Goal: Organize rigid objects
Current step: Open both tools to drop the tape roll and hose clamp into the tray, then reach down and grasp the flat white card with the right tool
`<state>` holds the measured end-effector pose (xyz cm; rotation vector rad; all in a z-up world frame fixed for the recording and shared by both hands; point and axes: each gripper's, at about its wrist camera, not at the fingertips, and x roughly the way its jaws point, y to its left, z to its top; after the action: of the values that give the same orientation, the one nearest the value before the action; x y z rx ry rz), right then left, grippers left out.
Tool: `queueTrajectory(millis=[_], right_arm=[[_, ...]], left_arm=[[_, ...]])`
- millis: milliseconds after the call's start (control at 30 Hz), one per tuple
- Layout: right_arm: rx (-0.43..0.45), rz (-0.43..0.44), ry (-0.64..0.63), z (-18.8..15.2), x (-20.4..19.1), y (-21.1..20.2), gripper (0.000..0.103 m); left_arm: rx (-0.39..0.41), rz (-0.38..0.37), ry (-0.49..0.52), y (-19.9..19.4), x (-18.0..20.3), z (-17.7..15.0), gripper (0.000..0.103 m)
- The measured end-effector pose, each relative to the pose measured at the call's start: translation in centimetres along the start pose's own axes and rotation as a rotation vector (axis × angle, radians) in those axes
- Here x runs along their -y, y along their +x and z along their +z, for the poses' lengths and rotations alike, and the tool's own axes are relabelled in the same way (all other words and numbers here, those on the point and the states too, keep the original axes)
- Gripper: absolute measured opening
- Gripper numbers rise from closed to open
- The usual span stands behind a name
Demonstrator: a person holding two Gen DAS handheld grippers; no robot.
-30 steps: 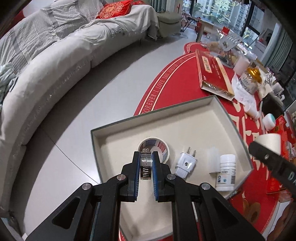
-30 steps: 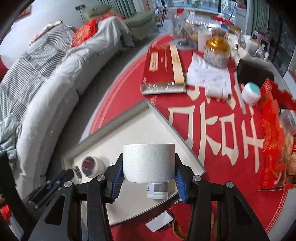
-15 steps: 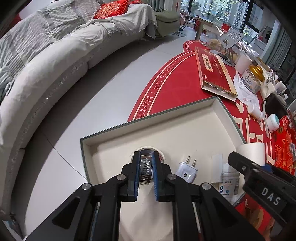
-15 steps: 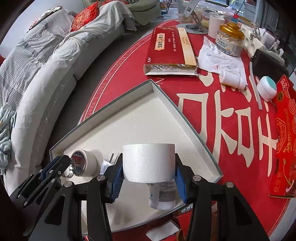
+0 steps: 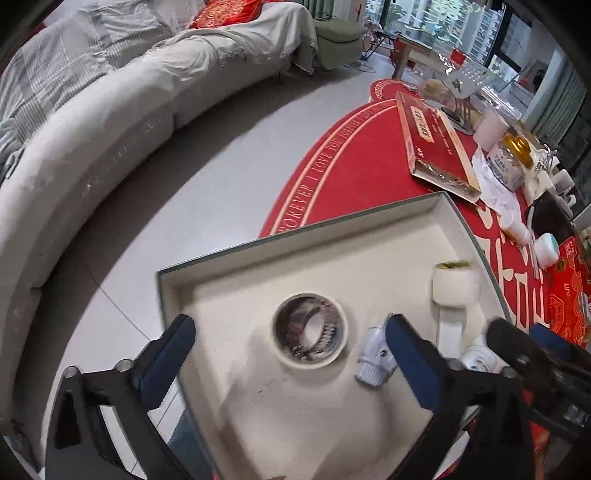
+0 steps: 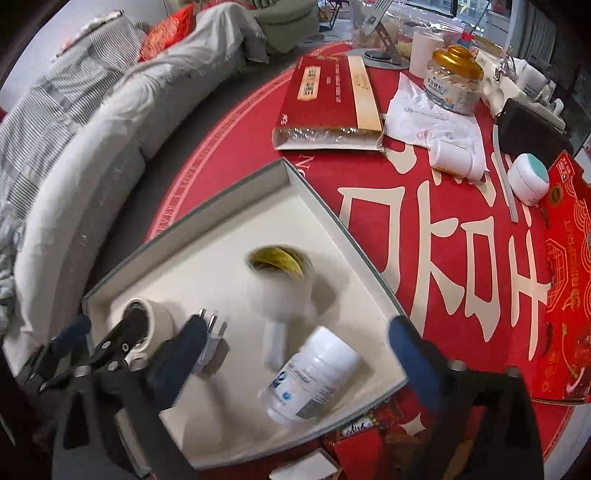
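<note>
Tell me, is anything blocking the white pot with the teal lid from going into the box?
Nothing visible blocks it. The white pot with the teal lid sits on the red tablecloth outside the box, with only bare cloth between them.

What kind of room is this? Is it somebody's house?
Most likely a home living room. A long grey sofa with a red cushion curves around a red-covered table, and tall windows stand at the far end.
</note>
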<state>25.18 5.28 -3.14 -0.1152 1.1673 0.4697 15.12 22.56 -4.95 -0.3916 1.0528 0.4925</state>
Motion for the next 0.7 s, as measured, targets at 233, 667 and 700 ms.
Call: queueTrajectory(millis=[233,667,700], right_arm=[[0.041,-0.089,0.024,-5.4,4.4,-3.3,0.101],[0.069,-0.051,-0.373,-12.3,-0.7,-3.3,0.101],[0.072,-0.064,-0.439,-12.4,-1.8,-2.9,0.101]], left_arm=[[0.021,-0.046,0.046,-3.3,0.5,-3.8,0.103],[-0.051,-0.052,0.072,-6.0,-1.0,-11.9,0.103],[-0.055,-0.047,0.062,-6.0,-1.4,-12.2,0.103]])
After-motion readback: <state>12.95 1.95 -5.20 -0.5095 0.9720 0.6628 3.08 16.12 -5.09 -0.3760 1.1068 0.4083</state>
